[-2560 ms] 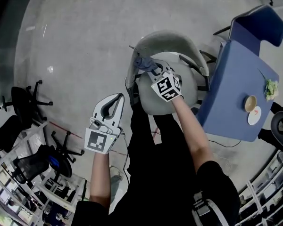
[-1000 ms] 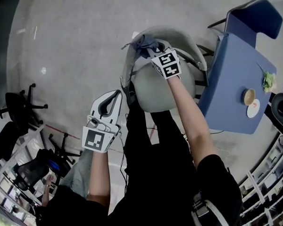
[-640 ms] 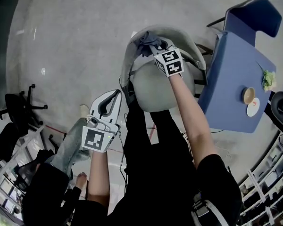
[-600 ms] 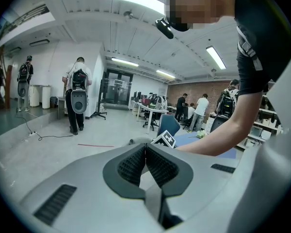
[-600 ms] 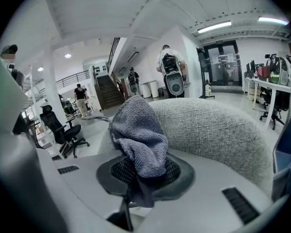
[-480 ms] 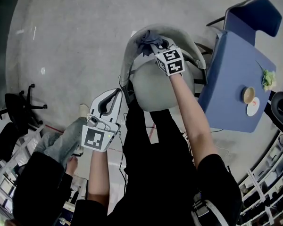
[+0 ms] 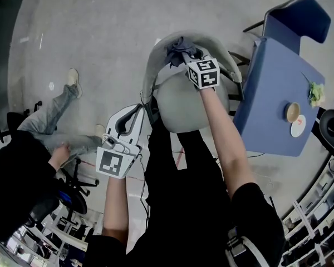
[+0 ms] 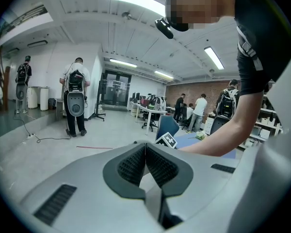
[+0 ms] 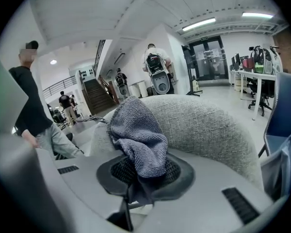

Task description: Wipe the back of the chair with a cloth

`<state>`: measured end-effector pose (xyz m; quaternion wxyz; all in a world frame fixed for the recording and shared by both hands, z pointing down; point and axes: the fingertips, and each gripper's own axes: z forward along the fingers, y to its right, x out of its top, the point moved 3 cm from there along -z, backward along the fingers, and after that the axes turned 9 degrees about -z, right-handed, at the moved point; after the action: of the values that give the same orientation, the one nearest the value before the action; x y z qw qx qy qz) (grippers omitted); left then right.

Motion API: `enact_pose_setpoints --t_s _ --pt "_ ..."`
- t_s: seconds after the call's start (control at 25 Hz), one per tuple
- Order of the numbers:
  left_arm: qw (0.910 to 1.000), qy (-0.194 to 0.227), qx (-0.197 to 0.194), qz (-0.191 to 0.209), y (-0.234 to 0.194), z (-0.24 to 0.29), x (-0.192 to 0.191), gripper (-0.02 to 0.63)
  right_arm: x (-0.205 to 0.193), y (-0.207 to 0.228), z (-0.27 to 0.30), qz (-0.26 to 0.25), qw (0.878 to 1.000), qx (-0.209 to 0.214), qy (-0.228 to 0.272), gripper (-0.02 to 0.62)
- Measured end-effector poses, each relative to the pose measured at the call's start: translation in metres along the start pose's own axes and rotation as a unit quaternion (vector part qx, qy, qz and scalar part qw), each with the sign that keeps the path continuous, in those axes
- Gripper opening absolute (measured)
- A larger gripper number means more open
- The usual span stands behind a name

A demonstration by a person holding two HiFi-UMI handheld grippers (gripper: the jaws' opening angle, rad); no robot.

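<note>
"Was there any writing to read?"

"Only the black-and-white square markers on each gripper's cube. The print on the small items on the blue table (image 7: 275,107) was too small to make out."

"Where was the cloth?"

"The grey-blue cloth (image 7: 177,49) (image 9: 135,132) was bunched on the top rim of the chair back (image 7: 153,71) (image 9: 208,123), at the side of the chair farthest from the person. The right gripper (image 7: 185,58) (image 9: 140,173) had its jaws clamped on the cloth's lower end."

"Which way did it run?"

"In the right gripper view its long axis rose from the jaws up and a little to the left, and its crumpled upper end lay against the grey fabric of the back. In the head view the back curved from left to right around the round seat (image 7: 192,107)."

"And the other gripper?"

"The left gripper (image 7: 140,114) (image 8: 145,155) was held low beside the chair's left edge. Its ribbed pads were pressed together with nothing between them."
</note>
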<state>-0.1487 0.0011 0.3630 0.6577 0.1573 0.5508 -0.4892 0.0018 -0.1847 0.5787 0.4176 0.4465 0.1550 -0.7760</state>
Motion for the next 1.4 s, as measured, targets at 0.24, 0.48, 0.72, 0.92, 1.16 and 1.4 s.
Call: enact_pose_setpoints --t_s 0.24,0.48,0.72,0.92,1.16,1.4 --pt "1.0 0.001 -0.008 0.002 0.004 0.006 -0.001 0.025 -0.005 0.022 -0.009 0.014 1.0 -0.024 -0.005 0.086" --pt "0.9999 -0.003 -0.012 0.001 0.006 0.01 -0.002 0.025 -0.011 0.036 -0.016 0.026 0.999 -0.041 -0.007 0.086" --pt "0.9999 -0.005 -0.012 0.0 0.005 0.015 -0.004 0.025 -0.02 0.048 -0.02 0.039 0.998 -0.055 -0.01 0.087" --pt "0.9999 -0.005 -0.013 0.001 0.007 0.019 -0.005 0.025 -0.028 0.056 -0.024 0.041 0.997 -0.062 -0.014 0.087" --pt "0.9999 -0.007 -0.013 0.0 0.005 0.021 -0.008 0.025 -0.036 0.063 -0.028 0.045 0.996 -0.076 -0.015 0.086" --pt "0.9999 -0.01 -0.013 -0.003 0.003 0.024 -0.014 0.025 -0.05 0.07 -0.03 0.047 0.994 -0.096 -0.021 0.086"
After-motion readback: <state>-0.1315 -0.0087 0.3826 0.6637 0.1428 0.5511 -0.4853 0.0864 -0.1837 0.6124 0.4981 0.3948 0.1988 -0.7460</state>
